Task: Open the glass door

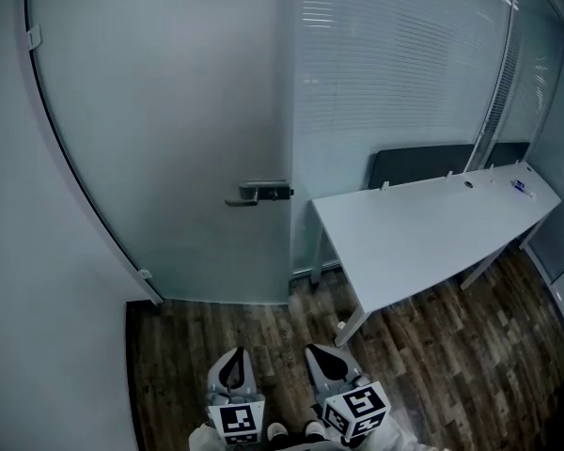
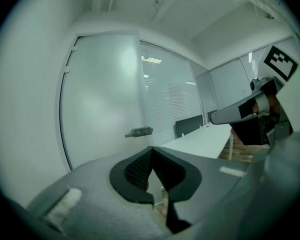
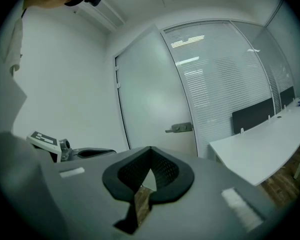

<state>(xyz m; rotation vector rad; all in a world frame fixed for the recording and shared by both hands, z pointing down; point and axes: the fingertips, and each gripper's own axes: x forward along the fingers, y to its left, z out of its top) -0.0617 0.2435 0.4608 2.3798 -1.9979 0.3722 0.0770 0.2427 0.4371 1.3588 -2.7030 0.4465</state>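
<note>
The frosted glass door (image 1: 169,139) stands closed ahead, its metal lever handle (image 1: 258,193) at the door's right edge. Both grippers sit low at the bottom of the head view, well short of the door. My left gripper (image 1: 234,357) is shut with nothing in it, and my right gripper (image 1: 329,353) beside it is shut and empty too. In the left gripper view the handle (image 2: 139,132) shows above the closed tips (image 2: 151,149), with the right gripper (image 2: 240,115) to the side. The right gripper view shows the handle (image 3: 180,128) beyond its closed tips (image 3: 150,149).
A long white table (image 1: 432,224) stands right of the door, with a dark panel (image 1: 423,163) behind it. A glass wall with blinds (image 1: 395,64) runs behind the table. A plain white wall (image 1: 19,252) lies left of the door. The floor (image 1: 451,365) is dark wood.
</note>
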